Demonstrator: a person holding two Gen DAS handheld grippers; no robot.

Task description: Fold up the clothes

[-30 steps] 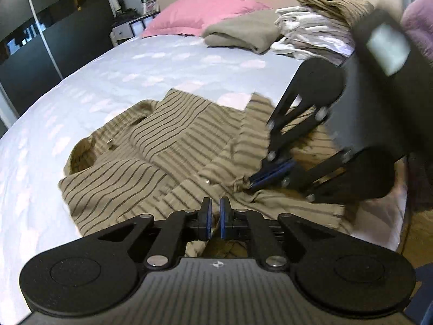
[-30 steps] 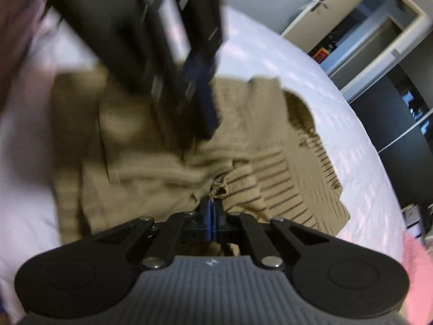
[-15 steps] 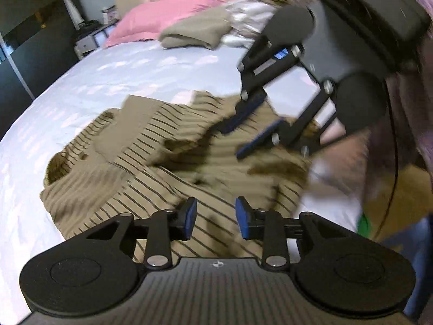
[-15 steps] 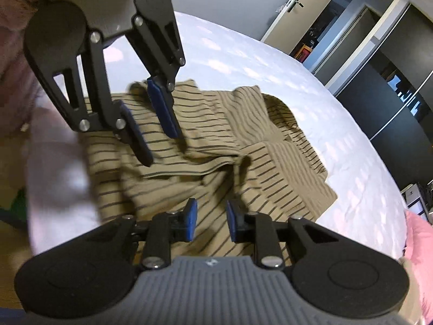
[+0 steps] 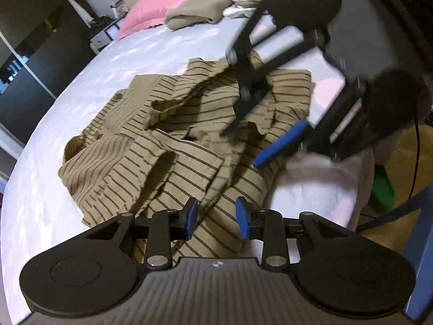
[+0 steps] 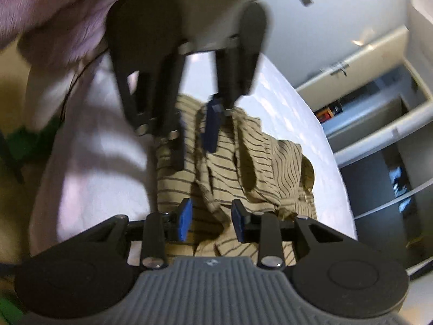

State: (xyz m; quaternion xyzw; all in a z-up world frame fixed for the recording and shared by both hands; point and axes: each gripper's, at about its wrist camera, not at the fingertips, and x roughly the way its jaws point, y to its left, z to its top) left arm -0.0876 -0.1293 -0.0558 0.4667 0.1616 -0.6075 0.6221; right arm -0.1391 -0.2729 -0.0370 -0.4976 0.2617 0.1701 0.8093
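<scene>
The striped tan shirt (image 5: 173, 146) lies rumpled across the middle of the left wrist frame, on the white bed (image 5: 54, 216) near its edge. The left gripper (image 5: 216, 218) hangs released above the hem at lower centre, nothing between its pads. The right gripper (image 6: 209, 222), lower centre in its own view, has its jaws opening over loose cloth, gripping nothing. To fold well, I'd smooth the bunched folds flat first, then take two matching corners. Folded clothes (image 5: 194, 10) and a pink pillow (image 5: 162, 8) sit upper centre.
</scene>
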